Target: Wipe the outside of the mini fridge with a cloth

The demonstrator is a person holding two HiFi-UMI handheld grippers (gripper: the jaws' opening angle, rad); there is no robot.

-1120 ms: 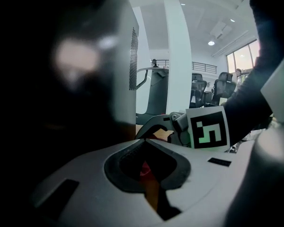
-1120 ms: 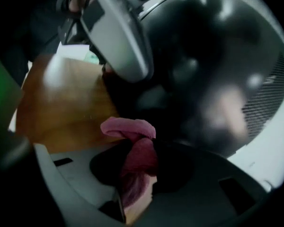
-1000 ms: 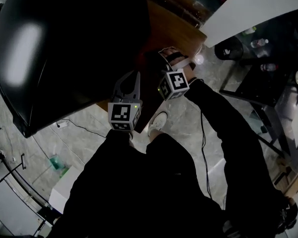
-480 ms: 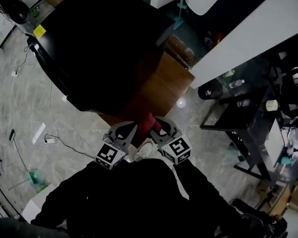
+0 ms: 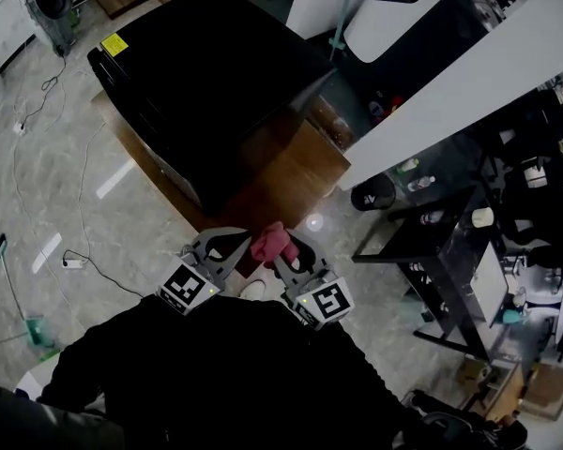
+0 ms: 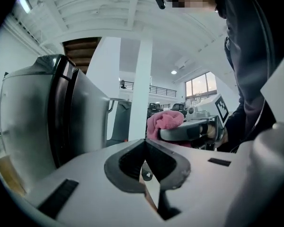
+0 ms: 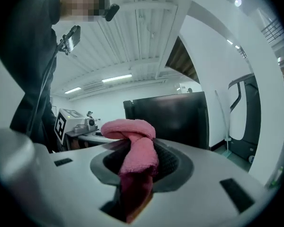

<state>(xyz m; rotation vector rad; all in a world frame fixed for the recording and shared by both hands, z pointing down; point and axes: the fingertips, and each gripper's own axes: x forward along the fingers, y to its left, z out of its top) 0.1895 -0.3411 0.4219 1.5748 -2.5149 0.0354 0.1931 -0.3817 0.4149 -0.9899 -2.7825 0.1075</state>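
Marble floor (image 5: 122, 204) by mini fridge (image 5: 206, 73); right gripper (image 7: 137, 167) jaws clamped on pink cloth (image 7: 132, 141), left gripper (image 6: 144, 145) jaws together.

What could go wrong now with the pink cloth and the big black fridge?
1. The cloth is bunched in the right gripper with little sticking out, so the hard jaws might scrape the fridge.
2. It is pinched as a wad, so rubbing could pull it loose.
3. A cable lies on the floor near the person's feet; they might trip.
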